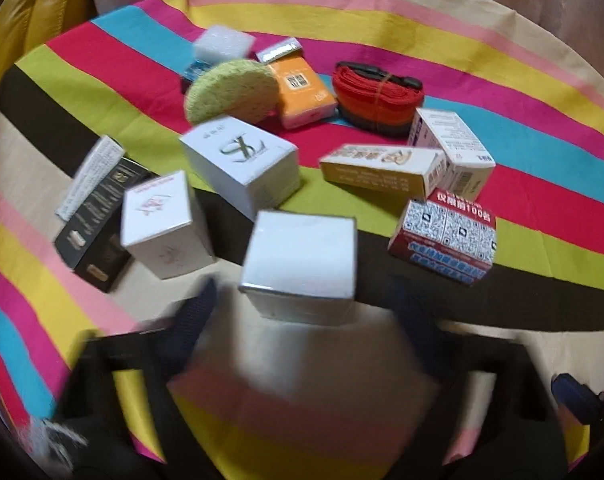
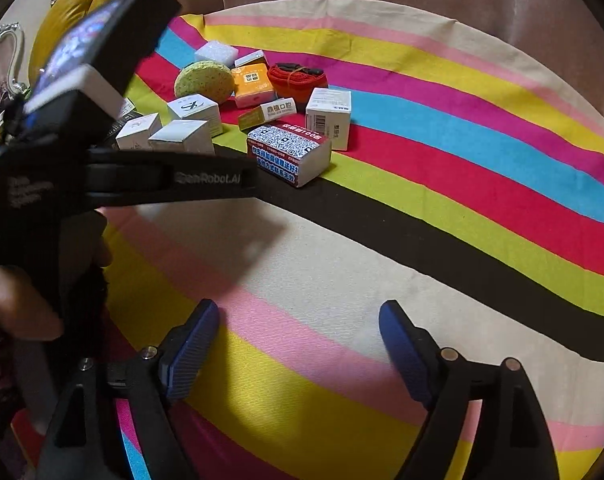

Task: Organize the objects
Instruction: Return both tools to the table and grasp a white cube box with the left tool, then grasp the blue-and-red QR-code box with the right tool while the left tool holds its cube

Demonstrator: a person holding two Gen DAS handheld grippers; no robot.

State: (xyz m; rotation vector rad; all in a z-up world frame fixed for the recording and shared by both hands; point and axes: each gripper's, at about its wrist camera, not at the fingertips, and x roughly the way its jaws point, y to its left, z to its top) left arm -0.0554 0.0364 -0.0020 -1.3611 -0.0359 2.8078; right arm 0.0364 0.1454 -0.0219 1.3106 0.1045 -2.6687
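- My left gripper [image 1: 302, 308] points down at the striped cloth [image 1: 501, 92]; its dark blue fingers [image 1: 194, 320] are badly blurred, spread apart, with a plain white cardboard cube box [image 1: 300, 260] just ahead of the gap between them.
- I cannot see either pad pressing that box; it looks to stand on the cloth, so I take my left fingers as released around nothing.
- Just ahead and left of the left fingers stands a white box with a pink emblem [image 1: 158, 224], and beside that, further left, a black box with a white label panel [image 1: 98, 216].
- Straight ahead, past the plain box, sits a pale grey box printed with a curly monogram [image 1: 242, 160].
- Ahead and right lie a red-and-white packet covered in QR codes [image 1: 445, 236], a long gold-and-white carton [image 1: 381, 168] and a white box with a barcode [image 1: 453, 148].
- Farther off are a green round sponge [image 1: 230, 92], an orange tissue packet [image 1: 303, 92], a coiled red strap with black buckles [image 1: 377, 92] and a white foam block [image 1: 222, 42].
- My right gripper [image 2: 298, 344] is released too: its blue ribbed pads [image 2: 194, 352] stand wide, with only bare cloth between them.
- The whole cluster lies well ahead and left of my right fingers; the left gripper's black body crosses that side of the view.
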